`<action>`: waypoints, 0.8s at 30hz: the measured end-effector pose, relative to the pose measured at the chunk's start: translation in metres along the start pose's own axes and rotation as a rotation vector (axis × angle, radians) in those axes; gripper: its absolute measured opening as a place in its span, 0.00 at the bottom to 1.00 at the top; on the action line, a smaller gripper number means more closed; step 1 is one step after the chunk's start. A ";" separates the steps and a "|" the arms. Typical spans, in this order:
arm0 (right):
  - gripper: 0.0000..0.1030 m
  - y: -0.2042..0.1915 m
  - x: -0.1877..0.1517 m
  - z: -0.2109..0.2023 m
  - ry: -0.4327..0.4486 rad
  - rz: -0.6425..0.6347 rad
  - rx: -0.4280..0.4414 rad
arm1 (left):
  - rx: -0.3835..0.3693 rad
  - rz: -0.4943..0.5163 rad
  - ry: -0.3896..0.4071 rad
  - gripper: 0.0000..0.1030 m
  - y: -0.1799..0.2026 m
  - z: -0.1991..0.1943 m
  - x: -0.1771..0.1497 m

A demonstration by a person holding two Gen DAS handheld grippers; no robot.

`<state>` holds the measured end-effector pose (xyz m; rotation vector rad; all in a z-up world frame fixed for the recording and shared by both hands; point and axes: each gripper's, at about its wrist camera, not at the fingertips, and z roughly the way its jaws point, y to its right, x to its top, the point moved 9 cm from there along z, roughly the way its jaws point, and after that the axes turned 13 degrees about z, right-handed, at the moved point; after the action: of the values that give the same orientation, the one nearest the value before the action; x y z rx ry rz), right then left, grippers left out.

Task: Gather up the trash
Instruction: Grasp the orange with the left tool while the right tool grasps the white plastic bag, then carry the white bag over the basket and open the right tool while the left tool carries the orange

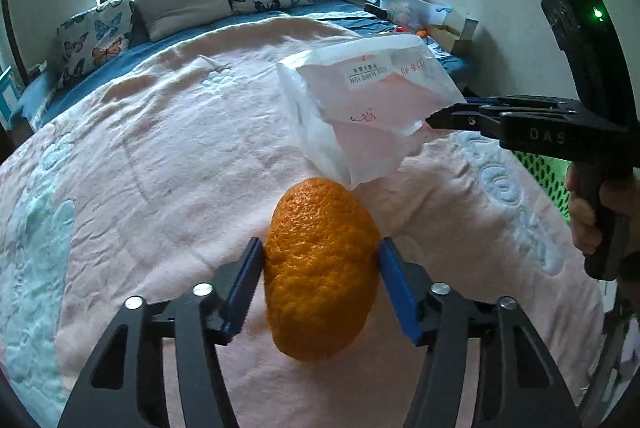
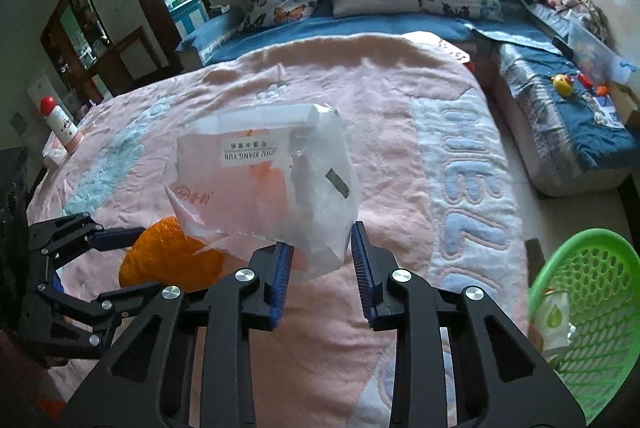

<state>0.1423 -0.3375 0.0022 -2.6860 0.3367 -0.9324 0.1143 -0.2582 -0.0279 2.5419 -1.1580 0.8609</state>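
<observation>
- Over the pink blanket [image 2: 400, 99], our left gripper [image 1: 321, 270] is clamped on an orange peel [image 1: 322, 268], its blue pads pressed against both sides.
- Our right gripper [image 2: 320, 260] has its jaws closed on the corner of a white paper bag [image 2: 276, 179], held aloft beside the peel.
- A green basket [image 2: 600, 292] waits at the bed's right edge, one packet [image 2: 554, 320] already inside.
- We judge the job partway done: both pieces are lifted, neither is dropped in yet.

Left tongs [image 1: 322, 268] clamped, pads pressing both sides of load. Right tongs [image 2: 320, 260] gripping, level, right of left tongs.
</observation>
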 end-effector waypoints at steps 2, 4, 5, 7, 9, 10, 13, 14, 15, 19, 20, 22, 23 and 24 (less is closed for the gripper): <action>0.28 0.004 0.000 -0.009 0.015 0.002 -0.008 | 0.003 0.012 0.000 0.50 0.005 0.000 0.001; 0.28 0.008 -0.002 -0.017 0.023 0.002 -0.009 | 0.000 0.004 0.001 0.49 0.007 -0.001 0.002; 0.28 0.013 -0.003 -0.022 0.027 0.004 -0.014 | -0.003 0.000 0.001 0.48 0.008 -0.002 0.002; 0.28 0.020 -0.004 -0.031 0.040 0.004 -0.030 | -0.011 -0.004 0.003 0.46 0.012 -0.002 0.003; 0.27 0.026 -0.004 -0.039 0.051 0.005 -0.041 | -0.010 0.000 0.004 0.45 0.016 -0.003 0.004; 0.27 0.031 -0.005 -0.043 0.056 0.008 -0.049 | -0.013 0.001 0.006 0.45 0.019 -0.004 0.005; 0.27 0.042 -0.007 -0.055 0.075 0.013 -0.071 | -0.017 0.000 0.011 0.45 0.024 -0.005 0.008; 0.27 0.047 -0.008 -0.060 0.084 0.014 -0.082 | -0.020 0.002 0.013 0.44 0.027 -0.006 0.009; 0.27 0.050 -0.009 -0.063 0.089 0.017 -0.087 | -0.017 0.004 0.014 0.44 0.027 -0.006 0.010; 0.27 0.070 -0.013 -0.078 0.112 0.034 -0.124 | -0.025 0.011 0.027 0.43 0.035 -0.011 0.015; 0.27 0.079 -0.014 -0.083 0.116 0.045 -0.142 | -0.030 0.012 0.031 0.43 0.038 -0.012 0.018; 0.27 0.093 -0.016 -0.091 0.123 0.069 -0.159 | -0.039 0.019 0.040 0.43 0.044 -0.015 0.022; 0.27 0.104 -0.017 -0.096 0.127 0.086 -0.180 | -0.042 0.023 0.044 0.43 0.046 -0.016 0.024; 0.27 0.112 -0.018 -0.099 0.132 0.095 -0.196 | -0.048 0.030 0.049 0.43 0.051 -0.017 0.027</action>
<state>0.0519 -0.4546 0.0296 -2.7592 0.6073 -1.1025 0.0834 -0.3015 0.0001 2.4567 -1.1907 0.8861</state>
